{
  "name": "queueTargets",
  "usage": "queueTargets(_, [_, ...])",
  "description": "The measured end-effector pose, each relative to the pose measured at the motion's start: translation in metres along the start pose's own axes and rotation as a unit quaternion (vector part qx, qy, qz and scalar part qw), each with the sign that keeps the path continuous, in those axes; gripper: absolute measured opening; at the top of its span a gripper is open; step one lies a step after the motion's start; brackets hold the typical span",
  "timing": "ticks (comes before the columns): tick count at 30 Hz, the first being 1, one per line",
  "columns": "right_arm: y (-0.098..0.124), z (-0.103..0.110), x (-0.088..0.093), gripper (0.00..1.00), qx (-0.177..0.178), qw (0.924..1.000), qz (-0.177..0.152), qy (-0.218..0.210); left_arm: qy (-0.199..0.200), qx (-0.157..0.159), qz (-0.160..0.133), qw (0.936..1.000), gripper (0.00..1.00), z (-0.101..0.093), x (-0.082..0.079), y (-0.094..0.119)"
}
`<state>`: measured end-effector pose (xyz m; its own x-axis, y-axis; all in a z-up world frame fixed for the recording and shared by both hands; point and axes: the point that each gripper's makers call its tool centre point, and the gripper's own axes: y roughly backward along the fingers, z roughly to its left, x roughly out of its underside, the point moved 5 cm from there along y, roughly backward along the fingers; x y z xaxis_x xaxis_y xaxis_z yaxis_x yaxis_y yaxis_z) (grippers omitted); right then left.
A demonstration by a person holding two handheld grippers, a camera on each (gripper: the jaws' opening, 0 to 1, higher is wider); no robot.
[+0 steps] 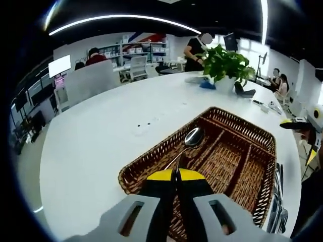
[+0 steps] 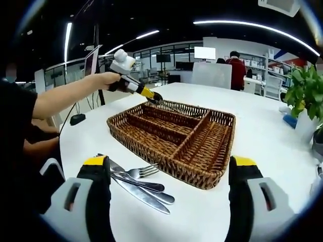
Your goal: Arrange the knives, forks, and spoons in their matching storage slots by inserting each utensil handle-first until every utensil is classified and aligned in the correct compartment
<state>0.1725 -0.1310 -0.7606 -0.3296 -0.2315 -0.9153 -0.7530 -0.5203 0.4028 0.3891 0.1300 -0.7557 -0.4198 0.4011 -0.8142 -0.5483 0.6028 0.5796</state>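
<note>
My left gripper (image 1: pixel 177 175) is shut on the handle of a metal spoon (image 1: pixel 194 136), whose bowl points away from me over the wicker basket (image 1: pixel 151 160). In the right gripper view a hand holds that left gripper (image 2: pixel 151 96) over the far side of the basket (image 2: pixel 151 159), with the spoon (image 2: pixel 176 108) slanting down towards a compartment. My right gripper (image 2: pixel 170 169) stands wide open in front of the basket's near rim, with nothing between its jaws. A fork (image 2: pixel 142 171) and knives (image 2: pixel 146 192) lie on the white table beside its left jaw. The basket's dividers form several compartments.
More cutlery (image 1: pixel 276 201) lies on the table beside the basket's right side. A potted plant (image 1: pixel 224 63) stands at the far edge of the round white table (image 1: pixel 101 136). People and desks are in the background. The person's arm (image 2: pixel 60 98) reaches in from the left.
</note>
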Motion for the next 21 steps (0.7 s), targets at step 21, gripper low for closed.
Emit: queueTargets(21, [0.007, -0.008, 0.01, 0.99, 0.012, 0.9998, 0.01, -0.008, 0.071, -0.027, 0.09, 0.9931, 0.05, 0.025, 0.016, -0.031])
